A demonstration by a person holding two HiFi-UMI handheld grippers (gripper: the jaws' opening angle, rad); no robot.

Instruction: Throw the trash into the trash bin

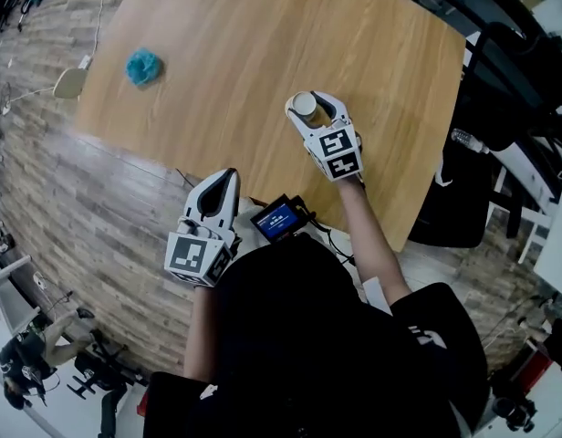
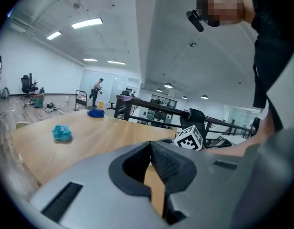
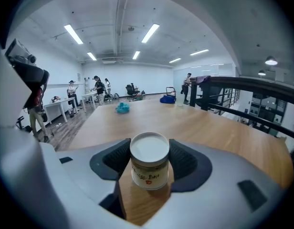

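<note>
White-lidded jar [image 3: 149,162] sits clamped in the outstretched right gripper [image 1: 307,109]; left gripper [image 1: 224,179], drawn near the body, is closed and empty.

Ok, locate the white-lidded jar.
Head view, right of centre over the table: the jar is clamped between the right gripper's jaws, far from the teal wad.

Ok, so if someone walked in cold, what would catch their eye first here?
The white-lidded jar clamped in the right tool, over the middle of the wooden table, draws the eye first. Next comes the teal crumpled wad lying alone toward the table's far left. The left tool is shut and empty by the near edge.
</note>
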